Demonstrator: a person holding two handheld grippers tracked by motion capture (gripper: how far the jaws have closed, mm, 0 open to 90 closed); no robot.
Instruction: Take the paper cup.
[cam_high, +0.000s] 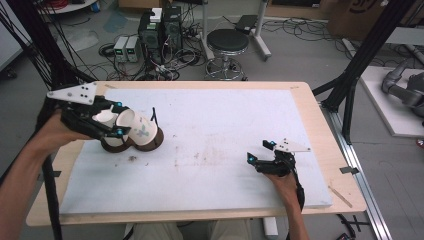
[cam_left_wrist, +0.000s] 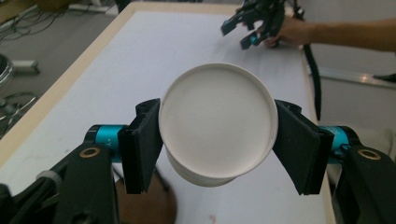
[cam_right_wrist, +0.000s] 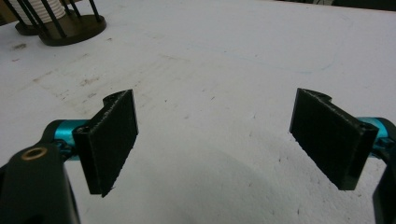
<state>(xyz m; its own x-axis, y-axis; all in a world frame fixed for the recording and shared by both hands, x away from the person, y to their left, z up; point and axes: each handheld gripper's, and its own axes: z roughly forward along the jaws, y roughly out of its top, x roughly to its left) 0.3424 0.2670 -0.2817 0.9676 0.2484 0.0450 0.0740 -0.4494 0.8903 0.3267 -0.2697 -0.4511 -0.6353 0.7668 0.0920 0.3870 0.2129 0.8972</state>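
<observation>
My left gripper (cam_high: 119, 119) hovers over the table's left side, shut on a white paper cup (cam_high: 107, 119). In the left gripper view that cup (cam_left_wrist: 217, 123) sits crosswise between the jaws of the left gripper (cam_left_wrist: 218, 109), one round end facing the camera. Beside it, a second white cup with a green leaf print (cam_high: 141, 131) leans over a dark brown round holder (cam_high: 152, 141) with thin black rods. My right gripper (cam_high: 259, 151) rests open low on the white mat at the right, with nothing between its jaws (cam_right_wrist: 217, 100). The holder (cam_right_wrist: 70, 25) appears far off, with a ribbed white cup stack (cam_right_wrist: 44, 9).
A white mat (cam_high: 210, 145) covers the wooden table (cam_high: 320, 150). The other hand's gripper (cam_left_wrist: 254, 23) shows far across the mat. Behind the table are a black stool (cam_high: 227, 42), computer boxes (cam_high: 160, 30) and cables. Black frame posts (cam_high: 350, 85) stand at both sides.
</observation>
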